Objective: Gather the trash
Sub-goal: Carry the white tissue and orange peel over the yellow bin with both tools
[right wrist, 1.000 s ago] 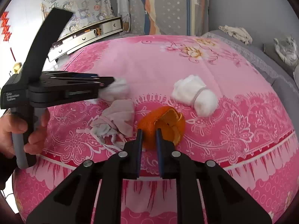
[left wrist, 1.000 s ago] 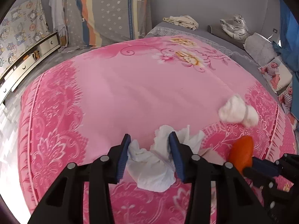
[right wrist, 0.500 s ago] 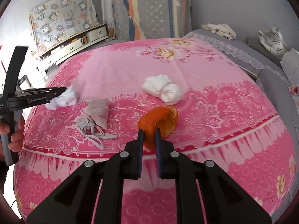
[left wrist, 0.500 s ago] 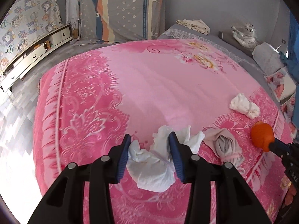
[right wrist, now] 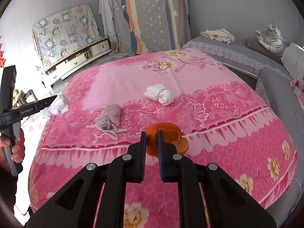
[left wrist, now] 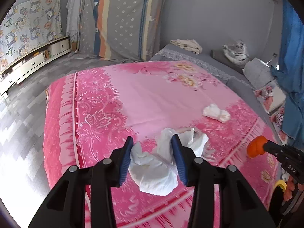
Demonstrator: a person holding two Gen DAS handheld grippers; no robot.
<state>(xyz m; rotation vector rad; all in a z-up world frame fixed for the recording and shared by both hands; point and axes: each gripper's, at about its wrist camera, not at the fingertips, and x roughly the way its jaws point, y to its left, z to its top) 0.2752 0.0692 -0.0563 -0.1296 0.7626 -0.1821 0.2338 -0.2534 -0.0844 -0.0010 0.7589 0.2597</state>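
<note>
Right now you have a piece of trash in each hand: your left hand-held gripper [left wrist: 153,153] is clamped on a crumpled white tissue [left wrist: 152,167], its blue pads [left wrist: 126,159] pressing in from both sides so the soft wad bulges out below and behind them, and your right hand-held gripper [right wrist: 151,142] is pinched almost fully together on a curl of orange peel [right wrist: 165,133], because the rind is thin and only a tight squeeze will keep it. Both pieces hang clear above the pink bed [right wrist: 190,79], which suggests you are carrying them off rather than picking them up. In the right wrist view your left hand [right wrist: 13,148] grips its tool at the frame's left edge, past the side of the bed, with the tissue showing white at its tip. 2 more items lie on the cover: a bundled white wad [right wrist: 159,95] near the middle and a greyish rag-like scrap with loose strips [right wrist: 111,118] closer to the near edge, well apart from each other. No bin shows in either view, so I cannot tell where you mean to drop the load. Judging by the count, you are about halfway; keep both grips firm, since the tissue could slip.
</note>
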